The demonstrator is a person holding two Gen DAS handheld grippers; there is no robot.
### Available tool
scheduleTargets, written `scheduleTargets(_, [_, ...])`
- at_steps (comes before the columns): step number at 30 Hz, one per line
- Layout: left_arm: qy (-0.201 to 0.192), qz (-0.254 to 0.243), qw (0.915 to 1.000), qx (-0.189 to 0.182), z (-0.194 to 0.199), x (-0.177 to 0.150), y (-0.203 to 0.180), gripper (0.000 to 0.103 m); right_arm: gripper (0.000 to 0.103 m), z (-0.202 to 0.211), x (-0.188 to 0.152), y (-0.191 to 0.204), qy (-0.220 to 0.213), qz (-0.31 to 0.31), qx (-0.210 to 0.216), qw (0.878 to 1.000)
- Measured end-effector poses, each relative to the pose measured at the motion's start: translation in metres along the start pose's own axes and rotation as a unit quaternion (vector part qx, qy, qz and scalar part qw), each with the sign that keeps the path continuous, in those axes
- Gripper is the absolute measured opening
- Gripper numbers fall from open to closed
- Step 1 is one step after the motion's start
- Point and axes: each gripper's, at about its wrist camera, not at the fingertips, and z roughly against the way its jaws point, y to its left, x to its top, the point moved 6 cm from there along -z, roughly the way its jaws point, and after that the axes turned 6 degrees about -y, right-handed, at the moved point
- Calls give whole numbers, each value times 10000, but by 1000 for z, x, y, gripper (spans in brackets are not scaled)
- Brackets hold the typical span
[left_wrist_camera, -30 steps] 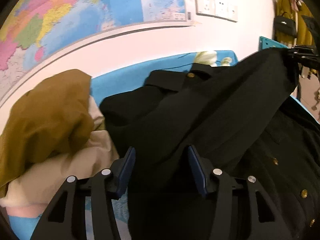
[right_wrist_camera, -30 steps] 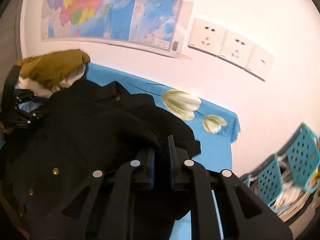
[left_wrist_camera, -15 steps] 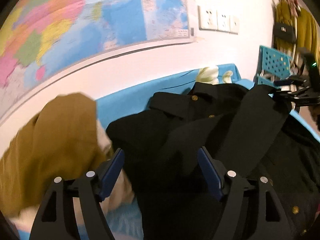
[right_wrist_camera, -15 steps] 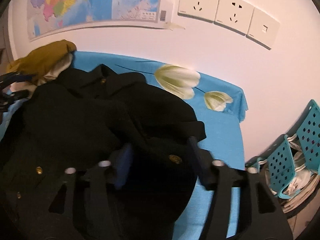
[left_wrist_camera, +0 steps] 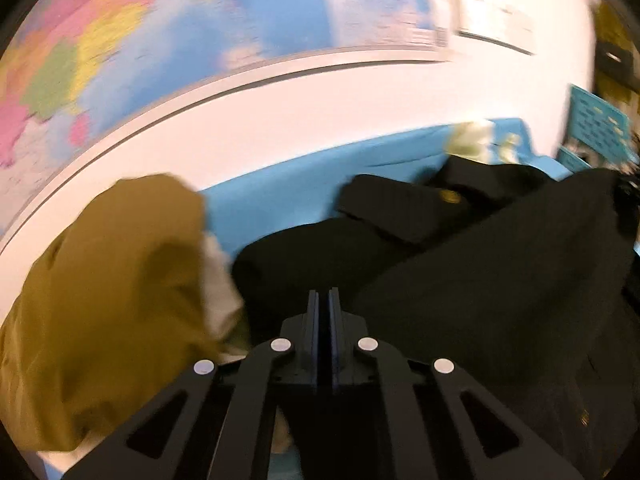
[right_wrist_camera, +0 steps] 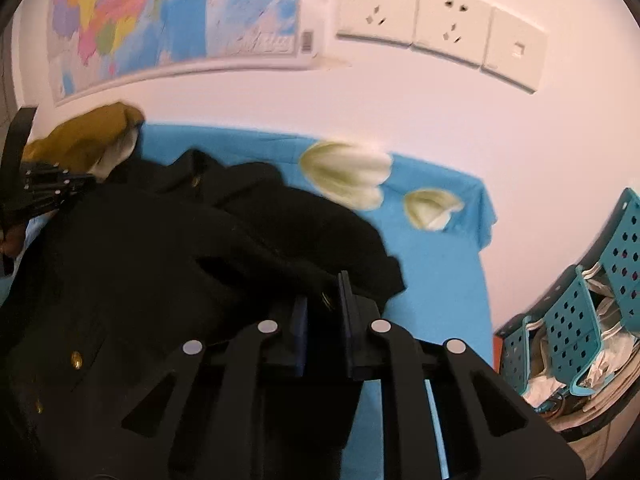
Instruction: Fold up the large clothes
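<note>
Left gripper (left_wrist_camera: 323, 312) has snapped together empty | right gripper (right_wrist_camera: 323, 300) closing on black coat (right_wrist_camera: 160, 264) hem, coat heaped on blue sheet (right_wrist_camera: 440, 280) | risk: thick fabric slips out.

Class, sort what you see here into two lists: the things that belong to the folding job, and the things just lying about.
Belongs to the job:
- black coat
- left tool
- right tool
- blue tulip-print cloth it lies on

Just lying about:
- mustard garment
- wall map
- wall sockets
- teal baskets
</note>
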Motion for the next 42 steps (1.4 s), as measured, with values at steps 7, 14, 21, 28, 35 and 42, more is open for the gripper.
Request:
scheduleTargets(7, [20,148,9999,-18,2,-12,9,16,19,-33,-21,2,425,-120,35,9990])
scheduleTargets(14, [-747,-170,9955,-564,67,-12,-15,59,33,25,-3,8,-336,-179,115,9992])
scheduleTargets(21, [-150,-688,9940,-834,41,-44,-55,62,41,9,-16,26,-162,148,152,9996])
scheduleTargets(28, [-112,-503,9977,-442,27,-44,-51,52,25,-12,-6,1,-119,-297,136,9994])
scheduleTargets(35, [-152,-313,9994,-62,22,-48,-43,48,34,-54,-19,-6,845,-126,96,9963])
scheduleTargets(42, [-160,-351,9992,39,18,-51,-44,55,66,8,-9,-9,484,417,233,9977])
